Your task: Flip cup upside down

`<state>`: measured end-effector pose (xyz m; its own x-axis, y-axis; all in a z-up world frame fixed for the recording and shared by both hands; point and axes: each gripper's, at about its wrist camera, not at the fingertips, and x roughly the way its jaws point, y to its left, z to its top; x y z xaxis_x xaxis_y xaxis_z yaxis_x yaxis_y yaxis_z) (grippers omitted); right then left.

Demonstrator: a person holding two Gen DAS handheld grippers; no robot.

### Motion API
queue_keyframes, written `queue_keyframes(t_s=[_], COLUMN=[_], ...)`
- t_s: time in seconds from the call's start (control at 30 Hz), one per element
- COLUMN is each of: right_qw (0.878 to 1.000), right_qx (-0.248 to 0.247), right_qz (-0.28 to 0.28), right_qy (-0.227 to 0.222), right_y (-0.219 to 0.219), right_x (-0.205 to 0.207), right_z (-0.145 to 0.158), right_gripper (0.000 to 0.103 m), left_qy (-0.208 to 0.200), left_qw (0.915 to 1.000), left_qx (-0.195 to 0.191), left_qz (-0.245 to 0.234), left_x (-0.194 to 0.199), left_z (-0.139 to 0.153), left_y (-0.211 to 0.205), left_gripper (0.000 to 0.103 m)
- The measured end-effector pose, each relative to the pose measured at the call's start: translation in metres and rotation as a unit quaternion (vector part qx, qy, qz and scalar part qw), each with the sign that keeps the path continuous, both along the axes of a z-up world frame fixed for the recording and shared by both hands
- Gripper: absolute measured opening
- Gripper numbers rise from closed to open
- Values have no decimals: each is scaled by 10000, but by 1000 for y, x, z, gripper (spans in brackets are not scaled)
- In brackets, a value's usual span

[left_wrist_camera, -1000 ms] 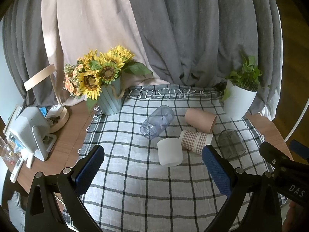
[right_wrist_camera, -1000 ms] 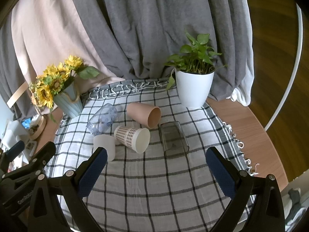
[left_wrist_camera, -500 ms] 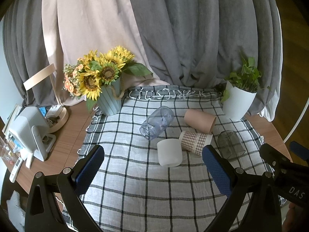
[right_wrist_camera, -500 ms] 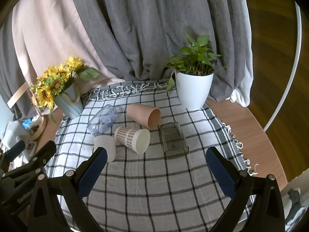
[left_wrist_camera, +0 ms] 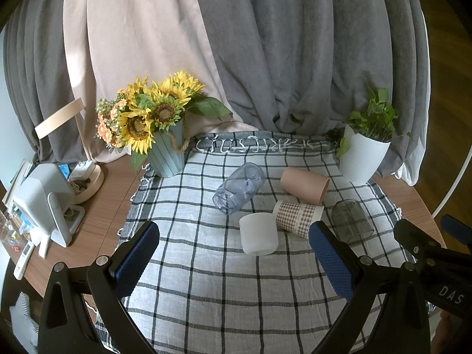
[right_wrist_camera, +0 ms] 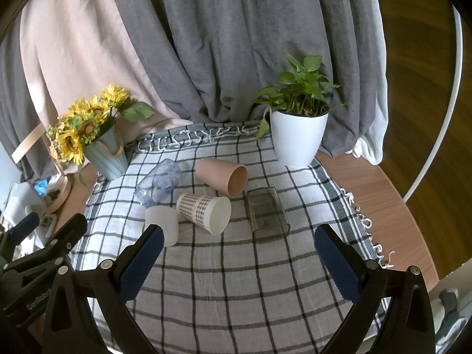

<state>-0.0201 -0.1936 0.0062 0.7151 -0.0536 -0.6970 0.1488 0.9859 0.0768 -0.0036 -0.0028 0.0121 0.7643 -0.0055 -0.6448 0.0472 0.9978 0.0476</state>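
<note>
Several cups sit on a checked cloth (left_wrist_camera: 224,289) (right_wrist_camera: 236,280). A frosted white cup (left_wrist_camera: 258,233) (right_wrist_camera: 162,224) stands mouth down. A checked paper cup (left_wrist_camera: 298,219) (right_wrist_camera: 205,211), a tan cup (left_wrist_camera: 304,181) (right_wrist_camera: 221,176), a clear bluish cup (left_wrist_camera: 239,188) (right_wrist_camera: 158,182) and a smoky square cup (left_wrist_camera: 351,220) (right_wrist_camera: 267,214) lie on their sides. My left gripper (left_wrist_camera: 233,261) is open and empty, hovering in front of the cups. My right gripper (right_wrist_camera: 237,265) is open and empty, also in front of them.
A sunflower vase (left_wrist_camera: 167,153) (right_wrist_camera: 107,157) stands at the cloth's back left. A white potted plant (left_wrist_camera: 364,159) (right_wrist_camera: 298,138) stands at the back right. Grey and beige curtains hang behind. A white device (left_wrist_camera: 44,203) and a round tray (left_wrist_camera: 85,180) sit on the wooden table at left.
Both views have shifted very slightly; the cups have not moved and both grippers stay open.
</note>
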Motion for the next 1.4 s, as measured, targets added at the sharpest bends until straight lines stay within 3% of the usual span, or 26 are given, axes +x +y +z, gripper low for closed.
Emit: queue_keyframes(t_s=[0.97, 1.2, 1.4], right_qw=[10000, 9999, 9992], right_qx=[-13, -45, 3], right_qz=[-8, 0, 78], right_qy=[27, 145, 390], right_y=[-1, -11, -33], right_x=[0, 8, 42], right_z=[0, -8, -33], right_gripper=[102, 102, 102], left_qy=[70, 363, 602], left_qw=[10000, 9993, 9980], left_qx=[0, 70, 83], left_qz=[-7, 41, 181], left_x=[3, 18, 38], left_z=[0, -22, -41], left_y=[-6, -23, -40], left_gripper=[103, 103, 103])
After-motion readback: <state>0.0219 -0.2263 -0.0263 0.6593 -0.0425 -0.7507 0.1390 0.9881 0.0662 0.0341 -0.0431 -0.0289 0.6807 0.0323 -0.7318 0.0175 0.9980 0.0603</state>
